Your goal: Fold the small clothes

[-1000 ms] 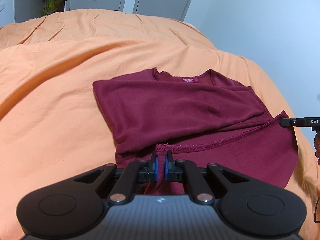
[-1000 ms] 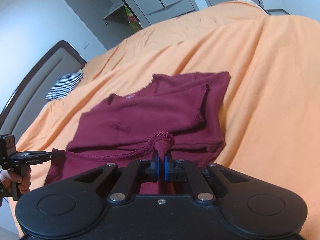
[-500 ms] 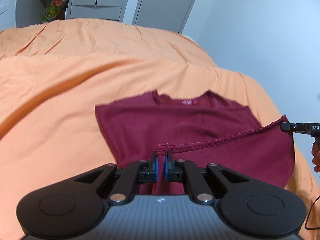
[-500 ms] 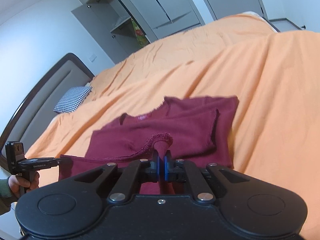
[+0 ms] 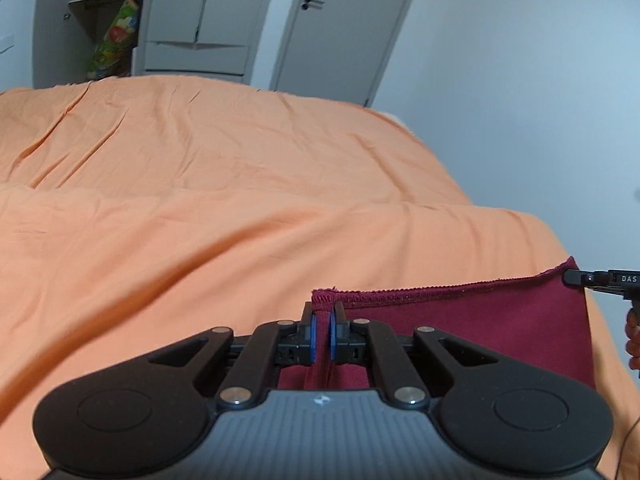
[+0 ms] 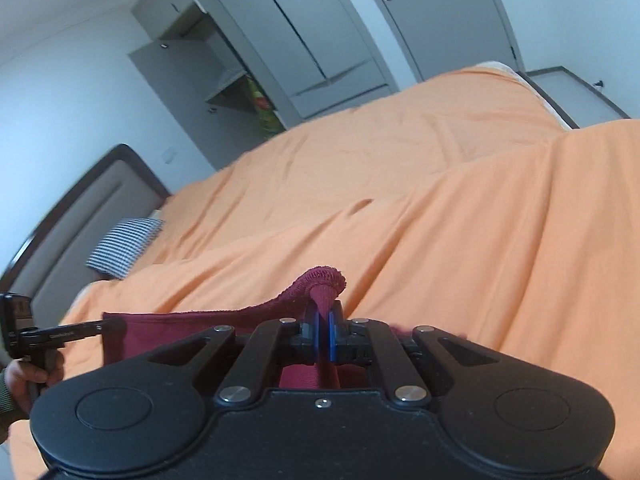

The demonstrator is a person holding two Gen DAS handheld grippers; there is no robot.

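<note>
A dark red knit top [image 5: 472, 320] hangs lifted above the orange bed, its stitched hem stretched taut between both grippers. My left gripper [image 5: 321, 320] is shut on one hem corner. My right gripper [image 6: 322, 322] is shut on the other hem corner, which bunches above the blue pads. The right gripper also shows at the right edge of the left wrist view [image 5: 576, 278]. The left gripper shows at the left of the right wrist view [image 6: 100, 326]. The top [image 6: 168, 328] is mostly hidden behind the gripper bodies.
The orange bed cover [image 5: 240, 200] spreads out ahead. Grey wardrobes and a door [image 5: 224, 20] stand beyond the bed. A padded headboard [image 6: 80, 208] and a striped pillow [image 6: 124, 244] lie at the left of the right wrist view.
Both grippers have lifted the hem up and away from the bed. The folded body of the top, seen lying flat before, has dropped out of view below the grippers.
</note>
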